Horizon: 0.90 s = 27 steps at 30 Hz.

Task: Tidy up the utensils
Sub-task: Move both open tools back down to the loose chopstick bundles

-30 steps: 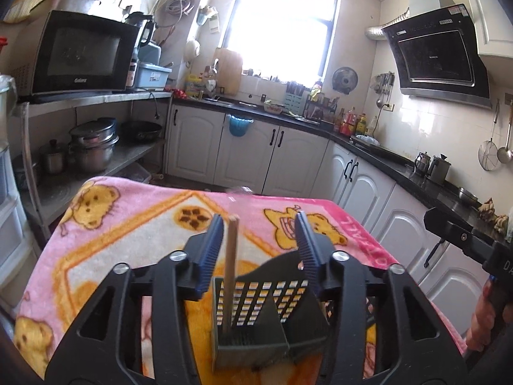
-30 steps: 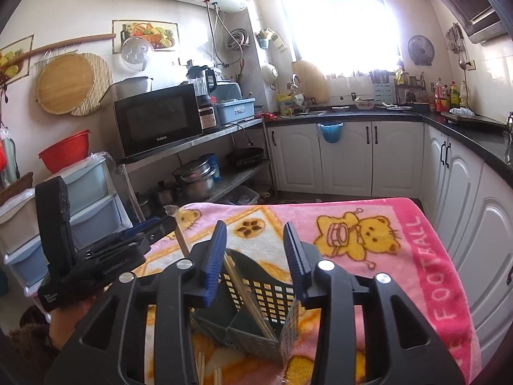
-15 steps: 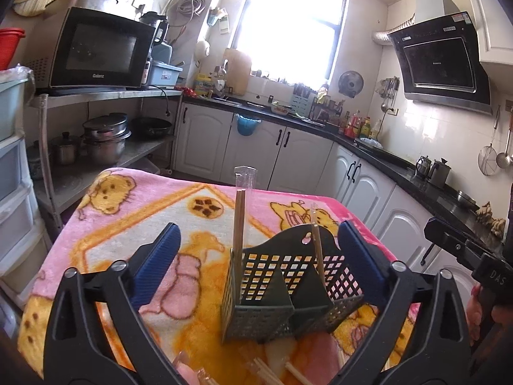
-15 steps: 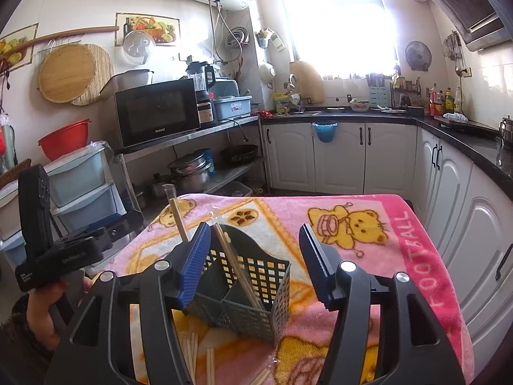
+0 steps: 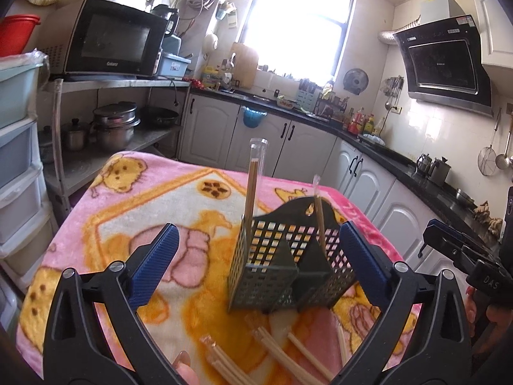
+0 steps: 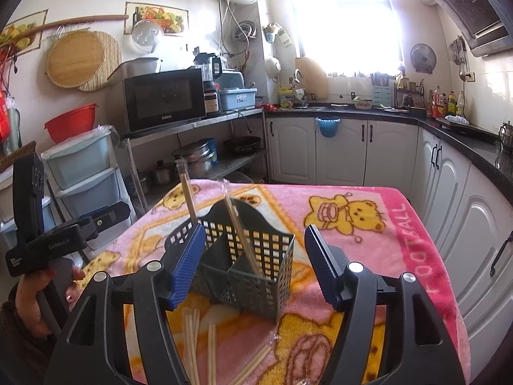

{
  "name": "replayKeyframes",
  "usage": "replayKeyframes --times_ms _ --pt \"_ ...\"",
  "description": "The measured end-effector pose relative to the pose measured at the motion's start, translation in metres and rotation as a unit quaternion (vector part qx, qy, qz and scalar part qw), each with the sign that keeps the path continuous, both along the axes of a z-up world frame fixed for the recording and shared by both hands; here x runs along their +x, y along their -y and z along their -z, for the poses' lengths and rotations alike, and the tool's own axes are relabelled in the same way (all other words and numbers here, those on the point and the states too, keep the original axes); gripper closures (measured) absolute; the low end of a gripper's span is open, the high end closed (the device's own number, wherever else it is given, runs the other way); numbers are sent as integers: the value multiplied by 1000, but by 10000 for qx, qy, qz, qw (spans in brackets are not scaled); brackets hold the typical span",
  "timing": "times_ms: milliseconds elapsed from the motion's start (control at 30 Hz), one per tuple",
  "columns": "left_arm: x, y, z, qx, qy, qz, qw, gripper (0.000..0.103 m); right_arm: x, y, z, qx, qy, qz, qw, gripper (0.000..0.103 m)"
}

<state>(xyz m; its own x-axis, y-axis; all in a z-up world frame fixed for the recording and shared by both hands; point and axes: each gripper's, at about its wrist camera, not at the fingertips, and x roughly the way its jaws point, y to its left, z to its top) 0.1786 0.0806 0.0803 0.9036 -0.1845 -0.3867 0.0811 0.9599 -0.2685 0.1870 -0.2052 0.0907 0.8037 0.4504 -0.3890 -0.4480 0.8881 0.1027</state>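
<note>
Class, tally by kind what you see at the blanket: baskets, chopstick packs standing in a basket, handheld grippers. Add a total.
Basket: 1
Standing chopstick packs: 2
Grippers: 2 (left gripper, right gripper; the jaws of both have just been opening, basket between them)
Total: 5

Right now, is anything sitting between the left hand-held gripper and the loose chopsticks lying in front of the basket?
Nothing visible blocks them. The loose chopsticks lie on the pink blanket just below the open left hand-held gripper, nearer than the utensil basket, which stands behind them.
</note>
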Motion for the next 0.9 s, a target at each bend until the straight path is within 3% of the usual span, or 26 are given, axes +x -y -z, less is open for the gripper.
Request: replayKeyframes --times_ms 900 --pt "-14 -19 74 -316 -1094 -22 9935 11 -18 -15 53 -396 -704 -246 9964 41"
